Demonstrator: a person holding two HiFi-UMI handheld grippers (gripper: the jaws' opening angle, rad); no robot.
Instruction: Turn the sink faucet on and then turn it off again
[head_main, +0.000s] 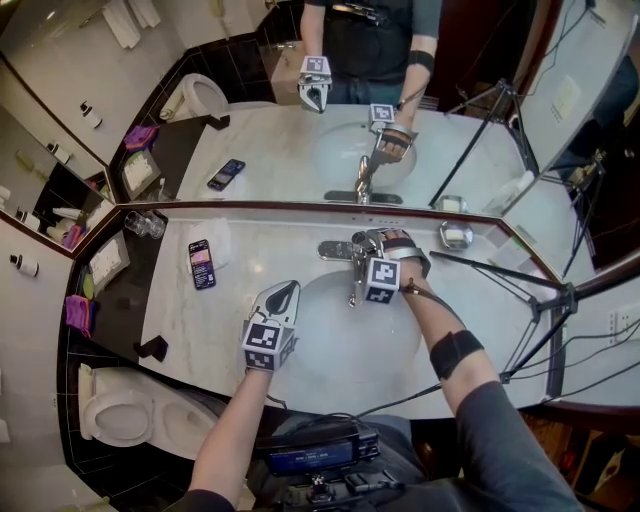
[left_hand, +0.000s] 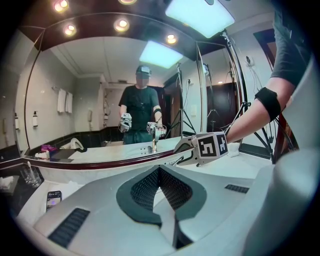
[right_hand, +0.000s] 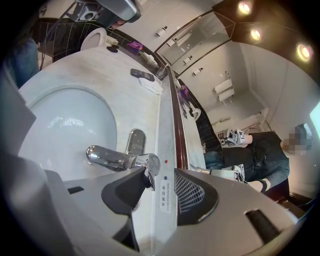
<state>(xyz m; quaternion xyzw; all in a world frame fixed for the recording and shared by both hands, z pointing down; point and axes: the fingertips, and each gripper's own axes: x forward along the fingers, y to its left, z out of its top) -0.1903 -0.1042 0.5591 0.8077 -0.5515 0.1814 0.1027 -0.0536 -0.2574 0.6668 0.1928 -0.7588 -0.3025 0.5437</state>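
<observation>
The faucet (head_main: 336, 249) stands at the back of the sink (head_main: 330, 345), right at the tips of the right tongs (head_main: 362, 243). It is shiny metal. Its spout reaches out over the white bowl, back under the right tongs toward the person.

In the right gripper view the faucet (right_hand: 112, 159) has its round top at the mouth of the right tongs (right_hand: 159, 187). The jaws are wide apart. The jaw on the sink side is right up against the shiny top, but I cannot tell if it touches. The jaw on the mirror side stands off from it, with a gap. Through that gap a small label (right_hand: 164, 194) shows on the counter, with a red dot and a blue dot just past it.

The left tongs (head_main: 287, 292) are to the left of the right tongs and closer to the person, over the left edge of the sink. The left gripper view shows the left tongs (left_hand: 159, 171) with their jaws pressed together, tip to tip.

A phone (head_main: 201, 264) lies flat on the counter (head_main: 190, 330), off to the left of the left tongs and well apart from them. A glass (head_main: 146, 224) stands further that way, by the mirror (head_main: 280, 150). A small silver dish (head_main: 455, 235) sits to the right of the right tongs. The mirror is just past the right tongs' tips and shows the person with both tongs.
</observation>
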